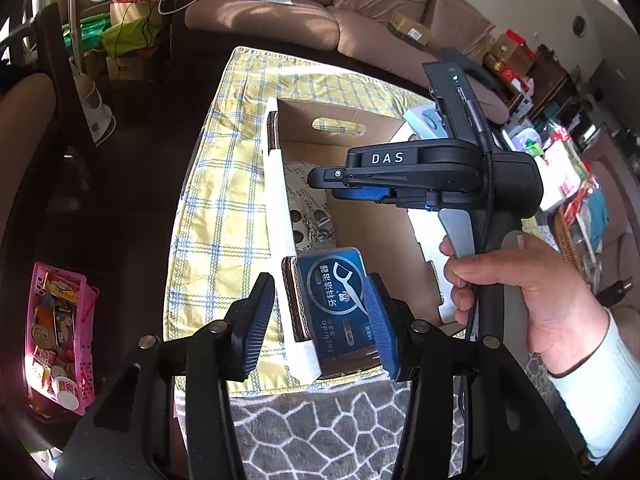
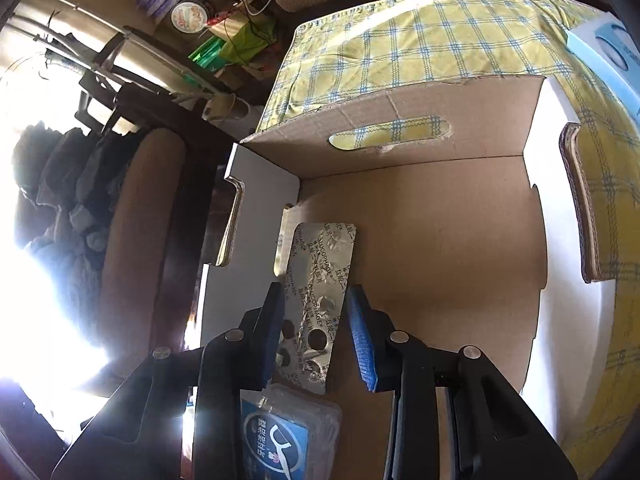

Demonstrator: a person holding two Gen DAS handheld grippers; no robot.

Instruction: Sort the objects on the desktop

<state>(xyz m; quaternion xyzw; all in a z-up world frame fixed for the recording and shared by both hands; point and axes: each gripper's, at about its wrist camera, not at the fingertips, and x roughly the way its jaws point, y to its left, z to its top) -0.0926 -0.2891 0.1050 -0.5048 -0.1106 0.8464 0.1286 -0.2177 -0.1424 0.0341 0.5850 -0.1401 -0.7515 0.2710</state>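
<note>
Left gripper [image 1: 320, 320]: jaws spread; the blue floss-pick box [image 1: 340, 308] sits between them, touching only the right pad as far as I can see, against the cardboard box wall [image 1: 276, 184].
Right gripper [image 2: 316, 340]: jaws apart above the silver blister pack [image 2: 320, 280], pads not touching it.
Blister pack: flat on the box floor.
Cardboard box: on the yellow checked cloth [image 1: 224, 184].

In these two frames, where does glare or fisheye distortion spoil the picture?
Right wrist view: the left edge is blown out white, and the cardboard box rim bows. Left wrist view: evenly lit, sharp on the floss pick box; the corners go dark.
</note>
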